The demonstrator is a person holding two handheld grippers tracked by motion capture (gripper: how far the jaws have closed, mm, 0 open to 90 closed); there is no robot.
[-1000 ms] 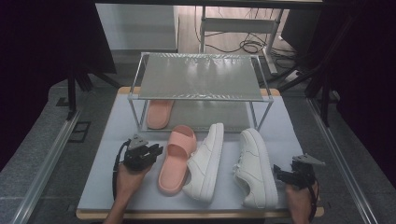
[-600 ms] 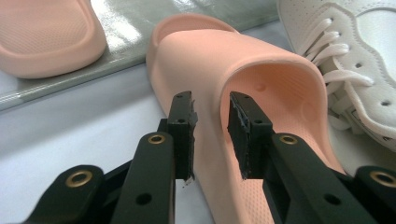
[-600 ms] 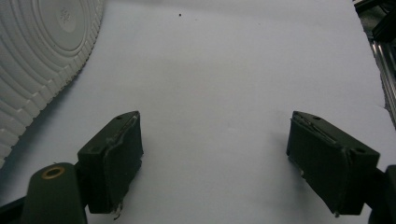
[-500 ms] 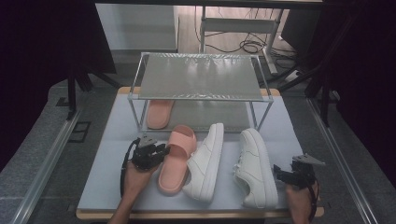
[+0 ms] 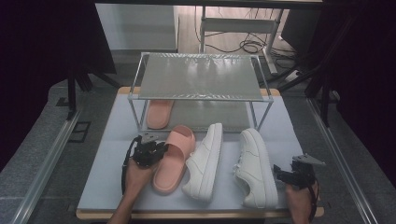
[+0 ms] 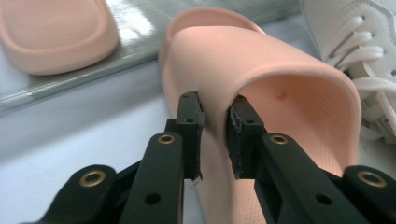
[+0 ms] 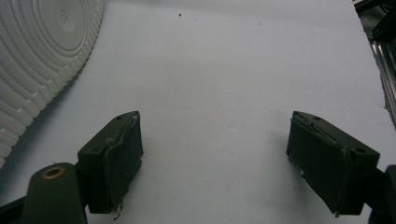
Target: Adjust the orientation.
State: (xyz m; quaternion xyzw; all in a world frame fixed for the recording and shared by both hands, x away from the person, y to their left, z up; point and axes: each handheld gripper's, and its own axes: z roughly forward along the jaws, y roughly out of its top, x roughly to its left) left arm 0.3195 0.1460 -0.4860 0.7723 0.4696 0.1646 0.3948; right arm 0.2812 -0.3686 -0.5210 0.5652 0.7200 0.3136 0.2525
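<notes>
We hold the left tool (image 5: pixel 150 150) at the near pink slipper (image 5: pixel 173 156), which lies on the pale counter (image 5: pixel 107 158) with its toe pointing toward the wire rack (image 5: pixel 200 77). In the left tool's own view its two black jaws stand close together on either side of the slipper's strap edge (image 6: pixel 219 88), one outside and one inside the arch; they look pressed onto it, though the contact itself is hard to make out. Our left hand (image 5: pixel 137 175) comes in from the bottom edge of the high view.

The second pink slipper (image 5: pixel 159 113) sits on the rack's lower shelf, at its left side. Just beside the near slipper on its right lies a white sneaker (image 5: pixel 205 161), touching or nearly touching it, and a second white sneaker (image 5: pixel 254 168) lies a little apart, farther right.

Our right tool (image 5: pixel 299 173) rests near the front right corner of the counter, just beside that second sneaker. In its own view the jaws are spread wide with nothing between them but bare counter (image 7: pixel 219 93), and the ribbed white sole (image 7: pixel 42 56) of the sneaker shows at the upper left.
</notes>
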